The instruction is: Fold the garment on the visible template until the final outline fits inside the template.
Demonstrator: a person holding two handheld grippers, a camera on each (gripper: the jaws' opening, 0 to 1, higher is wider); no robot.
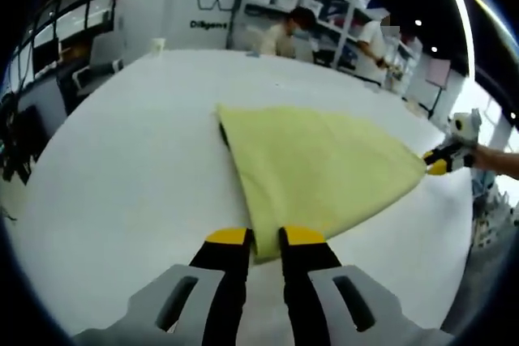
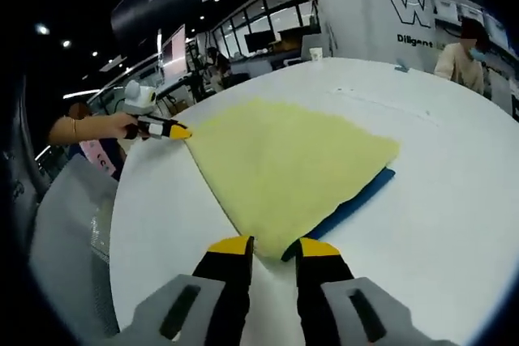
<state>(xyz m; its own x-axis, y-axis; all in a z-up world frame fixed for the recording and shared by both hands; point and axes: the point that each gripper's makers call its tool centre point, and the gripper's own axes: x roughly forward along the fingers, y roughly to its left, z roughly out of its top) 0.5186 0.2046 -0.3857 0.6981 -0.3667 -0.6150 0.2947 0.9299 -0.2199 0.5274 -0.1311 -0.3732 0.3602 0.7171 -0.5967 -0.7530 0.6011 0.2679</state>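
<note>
White and wide, the table (image 1: pixel 122 168) carries a yellow garment (image 1: pixel 316 168) that spreads just ahead of both pairs of jaws, with shelves and some people far behind in the room. In the left gripper view, the left gripper (image 1: pixel 266 242) has its jaws nearly together on the near corner of the cloth, so I judge it is pinching that corner. Far to its right, the right gripper (image 1: pixel 444 160) holds the opposite corner, and the fabric is drawn into a point there. In the right gripper view, the right gripper's jaws stand a little apart with the tip of the garment between them (whether they really press the cloth I cannot tell from here). The step in hand seems to be a fold: both corners are taken, and the garment is stretched between the two tools. The next move probably calls for carrying both corners together across the cloth and laying them down evenly, so the outline stays inside the template. The right gripper view shows a blue template (image 2: pixel 357 200) coming out from under the garment's edge, to the right ahead of the jaws. In the left gripper view I see merely a dark line at the far edge of the cloth.
</note>
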